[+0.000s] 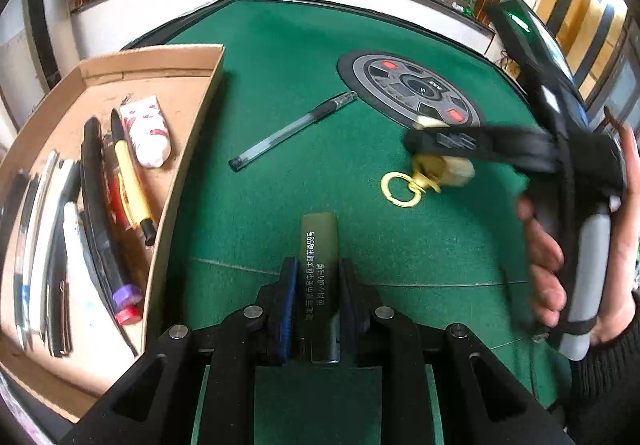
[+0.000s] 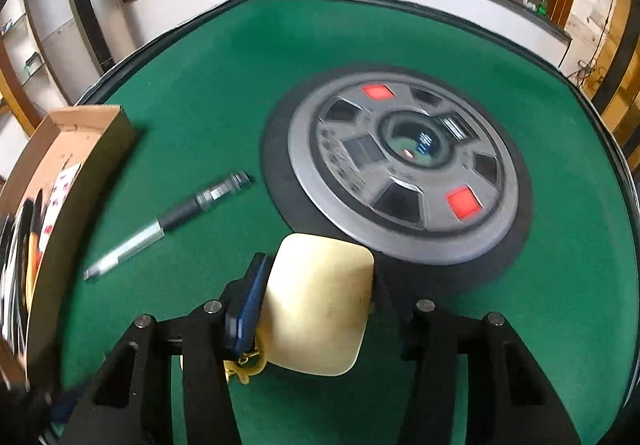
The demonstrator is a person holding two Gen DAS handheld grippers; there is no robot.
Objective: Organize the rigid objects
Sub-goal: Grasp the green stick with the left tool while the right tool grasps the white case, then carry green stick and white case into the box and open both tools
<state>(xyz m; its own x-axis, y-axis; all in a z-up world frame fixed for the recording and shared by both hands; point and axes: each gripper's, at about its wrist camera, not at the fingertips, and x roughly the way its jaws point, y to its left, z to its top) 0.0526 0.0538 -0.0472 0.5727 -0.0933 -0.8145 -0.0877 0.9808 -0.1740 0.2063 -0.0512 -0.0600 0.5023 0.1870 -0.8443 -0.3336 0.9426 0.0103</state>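
My left gripper (image 1: 318,277) is shut on an olive-green stick with white printed text (image 1: 319,241), held over the green felt table. My right gripper (image 2: 320,273) is shut on a cream-coloured keychain tag (image 2: 316,305) with a gold clasp (image 2: 244,365) hanging below; in the left wrist view the same tag (image 1: 456,167) and its gold ring (image 1: 398,187) hang from the right gripper (image 1: 424,145) just above the felt. A clear pen with a black grip (image 1: 292,129) lies on the felt between the cardboard tray (image 1: 188,165) and the round panel; it also shows in the right wrist view (image 2: 168,223).
The cardboard tray (image 2: 92,181) at the left holds several pens, markers and a white tube (image 1: 146,133). A round grey control panel (image 2: 400,165) with red buttons sits in the table's centre. A wall and windows stand behind the table's far edge (image 1: 320,3).
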